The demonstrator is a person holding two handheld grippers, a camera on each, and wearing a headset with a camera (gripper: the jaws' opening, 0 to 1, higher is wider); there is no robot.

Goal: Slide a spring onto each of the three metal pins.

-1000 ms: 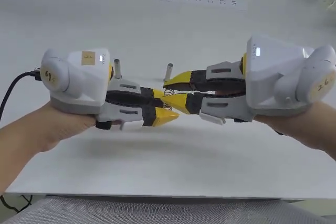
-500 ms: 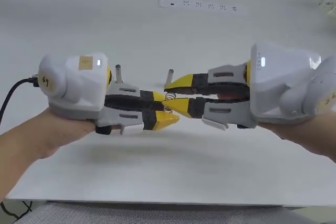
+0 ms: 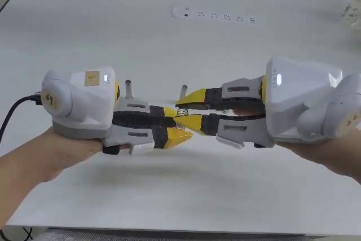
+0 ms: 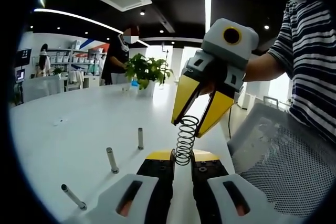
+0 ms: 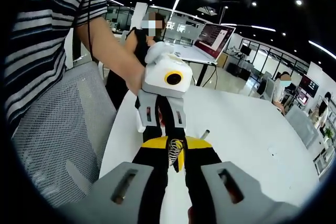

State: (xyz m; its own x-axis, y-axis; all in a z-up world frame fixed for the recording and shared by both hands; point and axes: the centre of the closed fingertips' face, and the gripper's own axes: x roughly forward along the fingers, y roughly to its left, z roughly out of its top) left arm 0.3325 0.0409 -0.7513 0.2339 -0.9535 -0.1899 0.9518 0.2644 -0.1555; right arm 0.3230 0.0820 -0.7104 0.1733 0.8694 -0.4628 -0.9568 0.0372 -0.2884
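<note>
A small metal spring [image 3: 181, 112] is held in the air between the two grippers, which meet tip to tip above the white table [image 3: 186, 173]. My left gripper [image 4: 181, 156] is shut on the spring's [image 4: 185, 139] lower end. My right gripper [image 5: 176, 145] comes in from the opposite side and is shut on the other end of the spring [image 5: 175, 153]. Three bare metal pins stand upright on the table: the far pin [image 4: 140, 138], the middle pin [image 4: 112, 159] and the near pin [image 4: 72, 196]. Behind the grippers stand two pins [image 3: 128, 89] [image 3: 183, 90].
A white power strip [image 3: 213, 16] lies at the far side of the table. A black cable [image 3: 12, 108] runs from the left gripper off the left edge. The near table edge is just below my hands. A mesh chair [image 5: 63, 129] stands beside the table.
The grippers stay tip to tip with the spring between them. They sit slightly lower in the picture, and the table has shifted with them.
</note>
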